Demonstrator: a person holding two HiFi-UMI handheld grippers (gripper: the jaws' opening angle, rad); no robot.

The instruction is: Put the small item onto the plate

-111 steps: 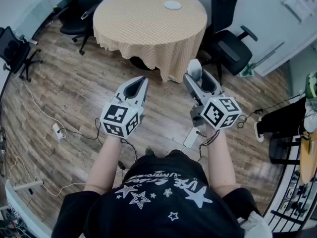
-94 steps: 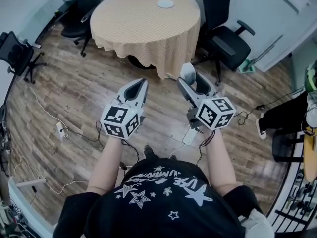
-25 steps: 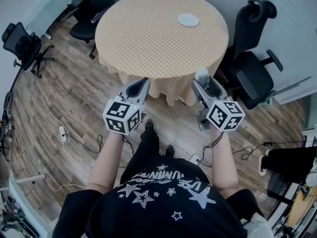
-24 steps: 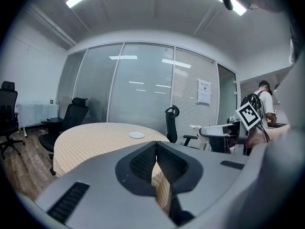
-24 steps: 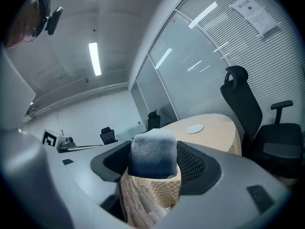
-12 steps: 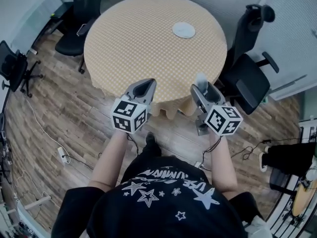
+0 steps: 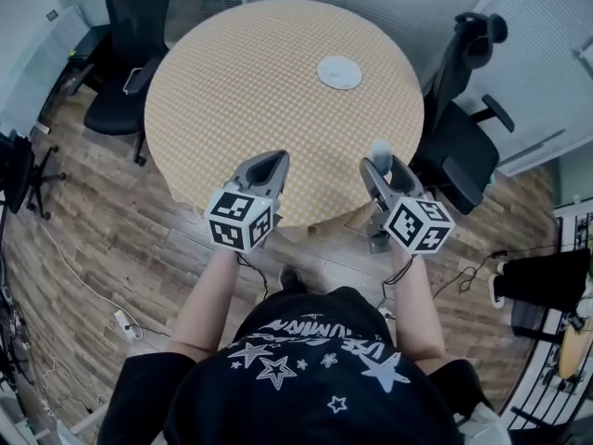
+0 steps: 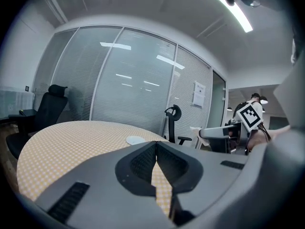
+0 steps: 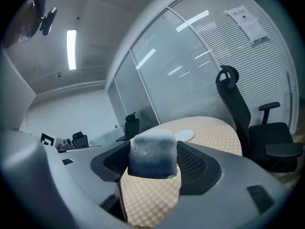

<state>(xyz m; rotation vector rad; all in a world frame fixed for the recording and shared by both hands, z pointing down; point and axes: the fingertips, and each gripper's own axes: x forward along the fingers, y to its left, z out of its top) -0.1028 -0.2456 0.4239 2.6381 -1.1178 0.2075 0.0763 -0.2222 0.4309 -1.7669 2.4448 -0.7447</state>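
Small item [image 9: 152, 155], maybe foam, in right hand-held gripper [image 7: 382, 165], plate [image 7: 339, 71] beyond

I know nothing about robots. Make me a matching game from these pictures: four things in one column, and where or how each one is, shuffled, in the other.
1. left gripper
2. right gripper
3. plate
4. black office chair

A. lies on the checked tablecloth
B. shut on the small grey item
C. stands on the wooden floor
D. shut, nothing between its jaws

Pairs: 1-D, 2-B, 3-A, 4-C.
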